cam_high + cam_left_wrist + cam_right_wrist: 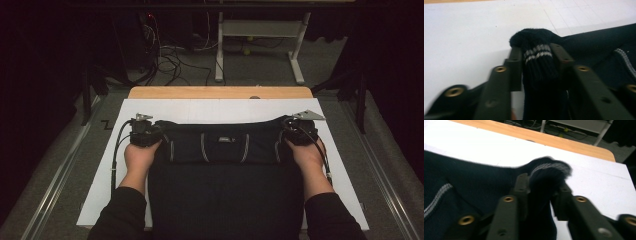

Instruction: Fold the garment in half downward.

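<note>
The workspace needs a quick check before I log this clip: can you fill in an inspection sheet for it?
Surface: white board on a wooden table; its far strip is bare.
Job's things: dark knit garment with pale stripes, spread flat, its far part folded over.
Clutter: nothing seen.
Grippers: left gripper and right gripper each have a bunched corner of the garment between the jaws; whether the pads press on it is unclear.
Cables: one trails from each gripper; loose wires lie on the floor beyond.
Surroundings: grey carpet, white desk frame, dark curtains.
</note>
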The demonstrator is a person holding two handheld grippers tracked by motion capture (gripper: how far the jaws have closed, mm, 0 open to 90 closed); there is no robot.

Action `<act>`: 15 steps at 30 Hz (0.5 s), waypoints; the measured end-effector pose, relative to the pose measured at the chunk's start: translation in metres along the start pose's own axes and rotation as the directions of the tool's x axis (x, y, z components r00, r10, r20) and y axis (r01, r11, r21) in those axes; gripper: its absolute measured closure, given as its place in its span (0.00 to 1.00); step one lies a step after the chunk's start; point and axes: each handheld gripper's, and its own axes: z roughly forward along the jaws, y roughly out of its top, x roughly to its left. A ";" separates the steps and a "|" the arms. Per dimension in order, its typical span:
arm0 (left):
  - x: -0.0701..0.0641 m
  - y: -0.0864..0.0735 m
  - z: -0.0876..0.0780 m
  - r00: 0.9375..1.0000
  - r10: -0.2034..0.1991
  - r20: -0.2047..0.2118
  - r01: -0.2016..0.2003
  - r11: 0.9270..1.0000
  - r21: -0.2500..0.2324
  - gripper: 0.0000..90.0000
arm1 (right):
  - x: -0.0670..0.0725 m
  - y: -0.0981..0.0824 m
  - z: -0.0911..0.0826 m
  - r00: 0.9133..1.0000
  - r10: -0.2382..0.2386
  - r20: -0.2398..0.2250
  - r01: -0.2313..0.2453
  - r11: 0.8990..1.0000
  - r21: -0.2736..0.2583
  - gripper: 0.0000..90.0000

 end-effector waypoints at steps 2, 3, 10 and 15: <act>0.001 0.001 -0.004 1.000 -0.007 -0.009 0.007 1.000 -0.005 0.45 | 0.000 0.001 0.000 1.000 0.025 -0.018 -0.025 1.000 -0.006 0.55; 0.002 0.002 -0.006 1.000 -0.021 0.003 0.021 1.000 -0.011 0.43 | -0.001 0.001 -0.001 0.999 0.036 -0.034 -0.036 0.999 -0.009 0.51; 0.000 -0.006 -0.023 0.997 -0.053 0.058 0.055 0.998 -0.043 0.28 | -0.005 -0.003 -0.022 0.994 0.059 -0.095 -0.064 0.997 -0.048 0.40; -0.017 -0.023 -0.031 0.993 0.044 0.108 -0.041 0.999 -0.035 0.26 | 0.001 -0.021 -0.035 0.988 0.059 -0.141 -0.069 0.996 -0.064 0.40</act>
